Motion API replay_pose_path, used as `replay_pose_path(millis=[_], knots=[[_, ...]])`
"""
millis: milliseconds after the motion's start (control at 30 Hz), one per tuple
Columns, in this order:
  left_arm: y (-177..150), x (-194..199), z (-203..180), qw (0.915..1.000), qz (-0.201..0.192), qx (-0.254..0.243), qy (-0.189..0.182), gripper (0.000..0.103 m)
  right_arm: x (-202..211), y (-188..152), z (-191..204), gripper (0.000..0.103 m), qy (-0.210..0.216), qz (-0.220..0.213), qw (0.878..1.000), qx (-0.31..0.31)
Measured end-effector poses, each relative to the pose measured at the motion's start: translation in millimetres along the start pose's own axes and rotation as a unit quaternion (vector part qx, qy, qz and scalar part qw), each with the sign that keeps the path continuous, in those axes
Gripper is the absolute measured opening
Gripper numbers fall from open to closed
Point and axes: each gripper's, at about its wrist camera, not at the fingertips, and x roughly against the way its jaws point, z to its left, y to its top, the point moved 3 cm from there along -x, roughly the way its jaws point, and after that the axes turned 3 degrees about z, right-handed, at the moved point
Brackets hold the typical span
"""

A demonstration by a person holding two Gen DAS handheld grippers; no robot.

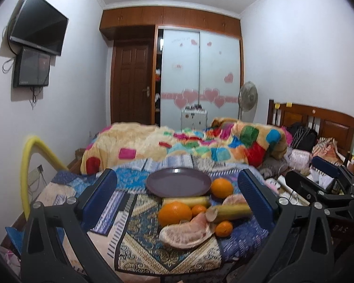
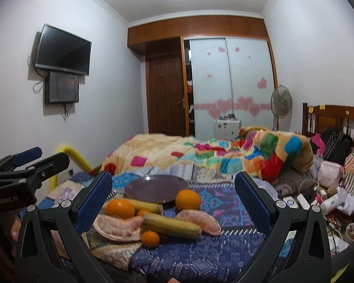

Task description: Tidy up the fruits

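two wide, empty grippers, left gripper (image 1: 177,202) and right gripper (image 2: 173,202), face a round glossy plate (image 1: 178,181).

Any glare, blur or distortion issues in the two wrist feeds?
Left wrist: heavy fisheye bowing of the walls, dark vignette corners, a small ceiling-light glint on the plate, bedding slightly soft. Right wrist: same barrel distortion, a glint on the plate, the bananas a bit smeared.

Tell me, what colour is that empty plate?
Dull purple plate, clearest in the left wrist view.
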Motion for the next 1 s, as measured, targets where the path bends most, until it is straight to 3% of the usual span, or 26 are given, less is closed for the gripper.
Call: replay_pose_path(millis=[167, 400, 600, 733, 867, 1000], knots=[[-26.9, -29.9, 9.7, 0.9985, 0.055, 0.000, -0.002, 0.103, -26.5, -29.3, -4.8, 0.103, -0.007, 0.058, 0.998, 0.013], [-69.5, -71.0, 19.7, 0.9918, 0.128, 0.003, -0.005, 0.102, -54.0, -67.7, -7.2, 0.103, 0.016, 0.125, 0.992, 0.014], [-99.0, -99.8, 24.0, 0.9829, 0.182, 0.007, -0.026, 0.087, -70.3, -84.7, 5.0, 0.100, 0.049, 0.152, 0.987, 0.016], [-106.5, -106.7, 17.8, 0.9808, 0.191, -0.004, -0.042, 0.085, -80.8, -91.3, 12.7, 0.084, 0.072, 0.171, 0.982, 0.018], [-110.6, -113.6, 13.4, 0.9774, 0.202, -0.005, -0.060, 0.073, -91.3, -98.1, 21.8, 0.065, 0.092, 0.186, 0.978, 0.026], [-110.4, -116.8, 9.6, 0.9766, 0.202, -0.005, -0.074, 0.067, -94.4, -102.1, 23.3, 0.050, 0.108, 0.193, 0.975, 0.020]])
